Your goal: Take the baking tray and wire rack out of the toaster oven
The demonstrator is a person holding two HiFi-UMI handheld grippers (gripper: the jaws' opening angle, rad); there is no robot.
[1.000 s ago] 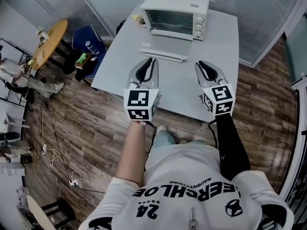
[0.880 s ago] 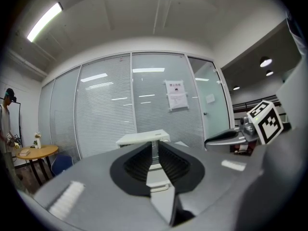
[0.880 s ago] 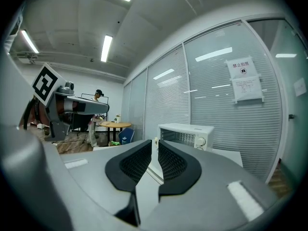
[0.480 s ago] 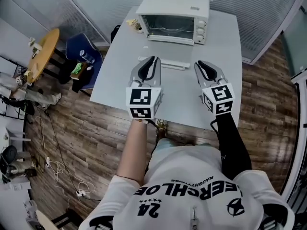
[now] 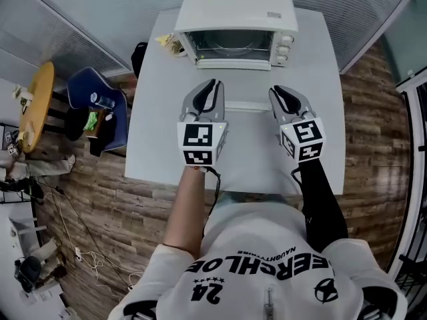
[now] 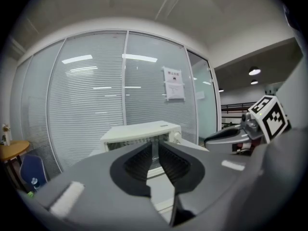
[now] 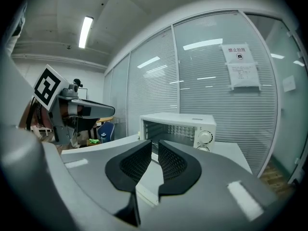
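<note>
Toaster oven (image 5: 233, 29): white, stood at the far end of the worktop (image 5: 157, 125). Long axis lay crosswise; mouth faced the person, door (image 5: 247, 105) dropped flat. Contents unclear. Left hand-held gripper (image 5: 212, 84) and right hand-held gripper (image 5: 277, 91): side by side just before it, pointing at it, jaws drawn together, empty.

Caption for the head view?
Left tool and right tool, both shut and empty, held over the white table before the open toaster oven.

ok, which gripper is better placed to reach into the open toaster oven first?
Left, marginally. The left gripper faces the opening of the toaster oven; the right gripper sits nearer its knobs. Both are shut and empty.
</note>
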